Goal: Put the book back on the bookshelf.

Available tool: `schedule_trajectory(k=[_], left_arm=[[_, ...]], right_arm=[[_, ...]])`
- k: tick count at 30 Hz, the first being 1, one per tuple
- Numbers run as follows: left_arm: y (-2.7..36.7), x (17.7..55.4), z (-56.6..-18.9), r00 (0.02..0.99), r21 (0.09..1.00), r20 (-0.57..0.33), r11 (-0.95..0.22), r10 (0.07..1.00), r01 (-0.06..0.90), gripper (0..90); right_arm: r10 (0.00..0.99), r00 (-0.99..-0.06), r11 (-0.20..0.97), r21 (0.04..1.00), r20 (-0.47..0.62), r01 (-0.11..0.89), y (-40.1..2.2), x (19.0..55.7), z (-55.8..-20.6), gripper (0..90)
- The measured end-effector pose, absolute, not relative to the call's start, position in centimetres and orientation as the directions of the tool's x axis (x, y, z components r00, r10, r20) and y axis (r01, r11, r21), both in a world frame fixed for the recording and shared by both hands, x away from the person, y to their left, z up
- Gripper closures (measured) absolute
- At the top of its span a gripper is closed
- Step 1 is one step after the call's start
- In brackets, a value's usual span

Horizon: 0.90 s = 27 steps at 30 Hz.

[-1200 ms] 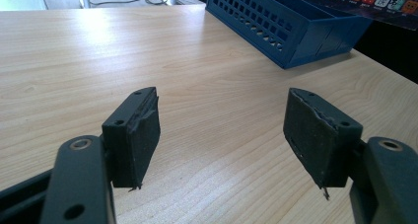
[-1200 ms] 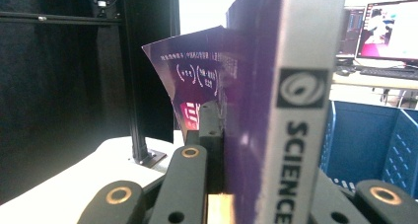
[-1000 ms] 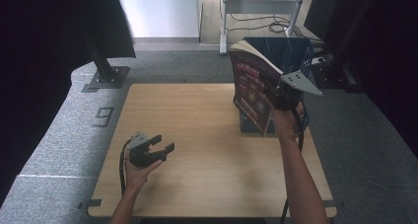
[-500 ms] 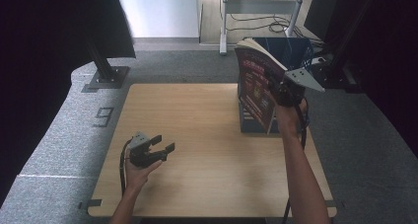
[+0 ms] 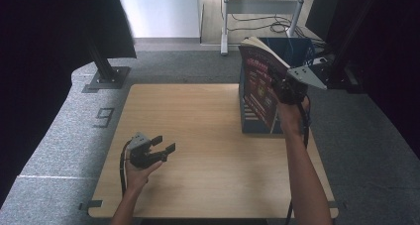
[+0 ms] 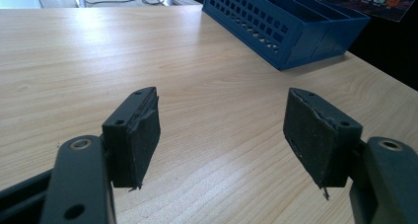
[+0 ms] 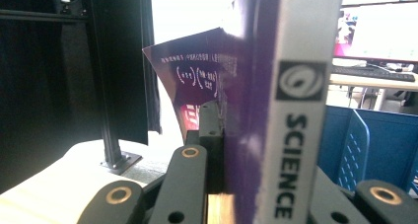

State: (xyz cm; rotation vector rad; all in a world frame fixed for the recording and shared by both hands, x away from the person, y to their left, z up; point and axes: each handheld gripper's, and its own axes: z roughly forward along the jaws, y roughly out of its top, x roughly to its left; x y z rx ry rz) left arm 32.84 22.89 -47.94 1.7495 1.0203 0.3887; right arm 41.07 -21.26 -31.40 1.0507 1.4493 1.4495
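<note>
While we look down from the high view, our right gripper [image 5: 275,81] clamps a book [image 5: 257,84] upright above the blue file rack [image 5: 297,49] at the table's [image 5: 208,150] far right corner; our left gripper [image 5: 163,144] rests near the front left edge

Left gripper view: jaws wide apart, holding nothing

Right gripper view: jaws pinch the book's spine [image 7: 296,110]

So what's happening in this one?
A person works at a light wooden table with a gripper in each hand. The right gripper is clamped on a dark purple softcover book, holding it upright over the blue plastic file holder at the table's far right. The book's spine, in the right gripper view, reads SCIENCE. The left gripper hangs open above the near left of the table, holding nothing.
</note>
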Motion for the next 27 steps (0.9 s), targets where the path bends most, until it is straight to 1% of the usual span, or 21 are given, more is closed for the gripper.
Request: schedule_trajectory(k=[15, 27], left_arm=[[23.0, 32.9, -47.9, 0.588, 0.884, -0.209, -0.107, 0.782, 0.456, 30.1], [23.2, 32.9, -47.8, 0.592, 0.886, -0.216, -0.099, 0.777, 0.453, 29.9]], right_arm=[[0.958, -0.288, -0.013, 1.0, 0.017, 0.017, -21.7, 41.8, -31.9, 81.5], [0.97, -0.24, -0.029, 0.999, 0.035, 0.031, -22.3, 43.0, -32.3, 81.5]])
